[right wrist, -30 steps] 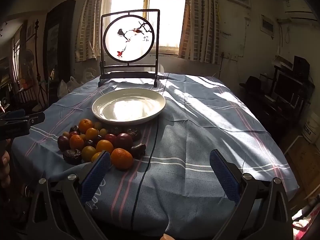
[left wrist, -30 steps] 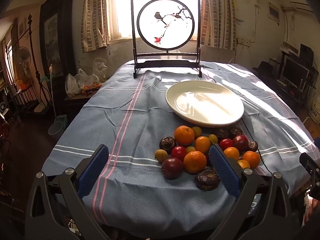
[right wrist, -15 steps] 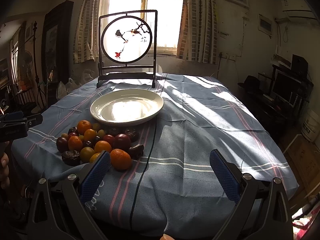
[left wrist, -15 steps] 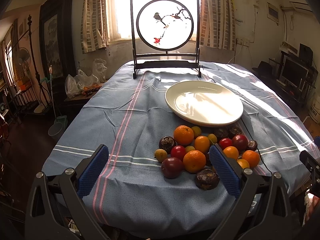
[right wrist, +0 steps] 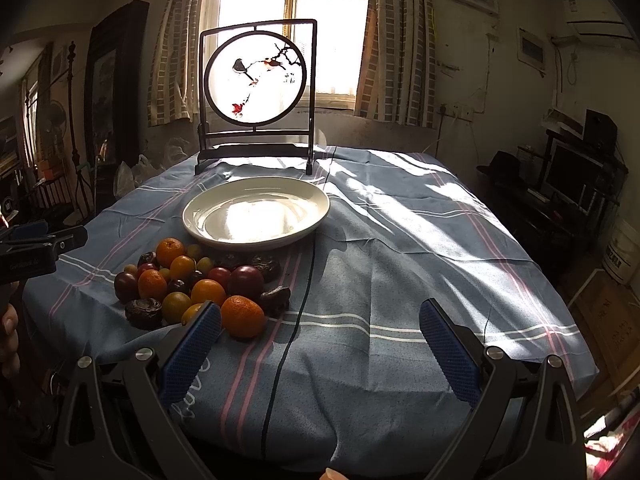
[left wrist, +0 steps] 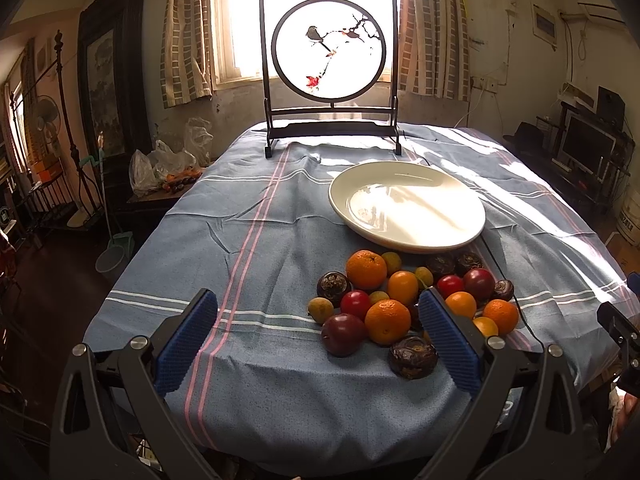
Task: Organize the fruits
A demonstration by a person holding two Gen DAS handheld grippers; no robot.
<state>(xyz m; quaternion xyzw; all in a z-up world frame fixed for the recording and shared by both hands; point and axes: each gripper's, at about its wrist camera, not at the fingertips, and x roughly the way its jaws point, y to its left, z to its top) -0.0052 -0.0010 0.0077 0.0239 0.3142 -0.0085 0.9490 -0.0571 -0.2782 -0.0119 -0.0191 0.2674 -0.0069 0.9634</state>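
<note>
Fingers first: left gripper [left wrist: 318, 342] is spread wide with nothing between the blue pads, hanging over the near table edge. Right gripper [right wrist: 320, 350] is just as wide apart and holding nothing too. Pile of fruit [left wrist: 404, 304] sits loose on the blue striped tablecloth [left wrist: 248, 240], oranges, red plums and dark wrinkly ones all bunched together, just in front of the white plate [left wrist: 407, 211]. Behind the plate stands a round bird screen [left wrist: 330, 68] by the window.
</note>
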